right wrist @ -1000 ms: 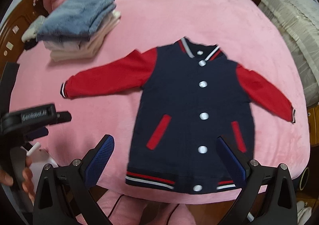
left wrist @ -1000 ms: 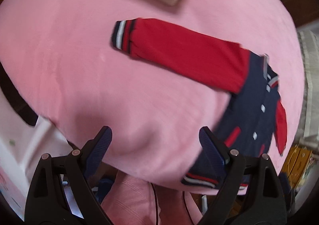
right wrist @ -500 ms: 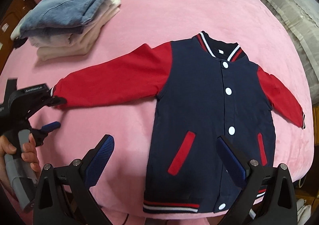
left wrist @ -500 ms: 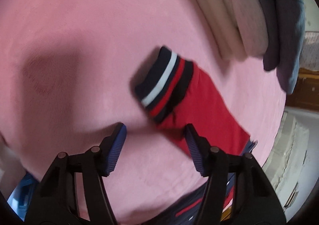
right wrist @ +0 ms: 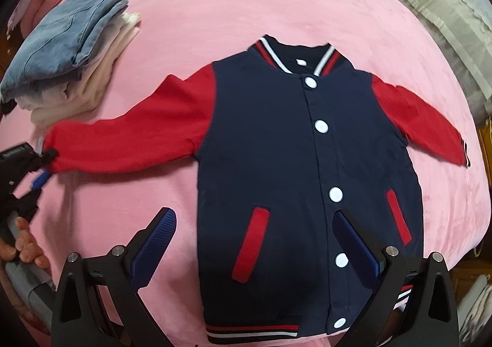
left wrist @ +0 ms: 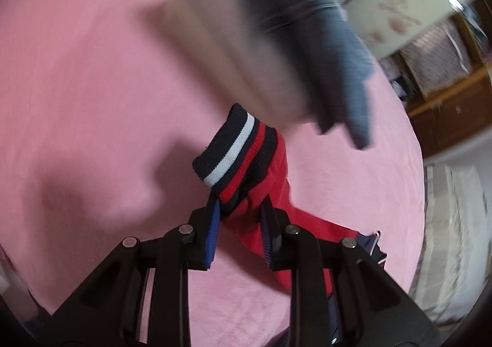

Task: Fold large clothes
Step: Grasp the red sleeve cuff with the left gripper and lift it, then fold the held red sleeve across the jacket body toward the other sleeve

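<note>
Since half a second ago the left gripper (left wrist: 241, 217) has closed in, now clamped on the red sleeve (left wrist: 261, 193) behind its striped cuff (left wrist: 233, 151). Right gripper (right wrist: 255, 251) spread wide, holding nothing, above jacket (right wrist: 276, 147) lying flat on pink blanket (right wrist: 230, 2). Folded stack (right wrist: 70, 48) beyond.

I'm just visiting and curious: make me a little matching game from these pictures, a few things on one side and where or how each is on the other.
Things:
1. left gripper
2. right gripper
3. jeans
4. jacket

States:
a. on top of a pile of folded clothes
b. open, holding nothing
c. spread flat, buttoned
d. shut on a striped cuff

Pairs: 1-d, 2-b, 3-a, 4-c
</note>
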`<state>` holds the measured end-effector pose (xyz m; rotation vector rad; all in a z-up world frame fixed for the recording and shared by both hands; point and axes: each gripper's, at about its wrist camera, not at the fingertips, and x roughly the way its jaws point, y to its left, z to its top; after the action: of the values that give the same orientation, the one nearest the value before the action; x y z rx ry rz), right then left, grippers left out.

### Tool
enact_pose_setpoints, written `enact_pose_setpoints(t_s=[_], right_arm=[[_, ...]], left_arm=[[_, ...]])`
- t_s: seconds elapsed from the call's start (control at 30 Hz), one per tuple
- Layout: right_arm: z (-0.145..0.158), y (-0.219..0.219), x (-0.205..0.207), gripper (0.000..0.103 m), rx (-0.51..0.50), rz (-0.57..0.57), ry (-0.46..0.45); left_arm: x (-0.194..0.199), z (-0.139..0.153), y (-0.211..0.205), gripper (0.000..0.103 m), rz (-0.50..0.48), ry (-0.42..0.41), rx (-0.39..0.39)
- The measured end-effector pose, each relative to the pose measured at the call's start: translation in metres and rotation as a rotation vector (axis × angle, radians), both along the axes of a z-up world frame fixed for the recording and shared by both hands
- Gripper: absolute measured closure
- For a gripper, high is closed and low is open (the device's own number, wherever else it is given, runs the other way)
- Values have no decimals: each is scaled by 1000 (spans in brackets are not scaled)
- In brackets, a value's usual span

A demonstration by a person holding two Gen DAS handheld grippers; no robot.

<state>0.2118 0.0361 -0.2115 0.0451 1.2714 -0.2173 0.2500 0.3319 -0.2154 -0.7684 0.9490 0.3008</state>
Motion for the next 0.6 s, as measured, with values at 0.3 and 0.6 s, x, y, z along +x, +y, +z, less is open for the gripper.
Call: enact_pose_setpoints(t_s=[0.3,0.6], right_arm=[[7,-63,-11,0,50,-68,-35],[31,-172,-17,0,52,-101,-67]], left_arm=[[40,77,-131,83,-208,-116,221],[23,92,-275,82,-377,-108,372]])
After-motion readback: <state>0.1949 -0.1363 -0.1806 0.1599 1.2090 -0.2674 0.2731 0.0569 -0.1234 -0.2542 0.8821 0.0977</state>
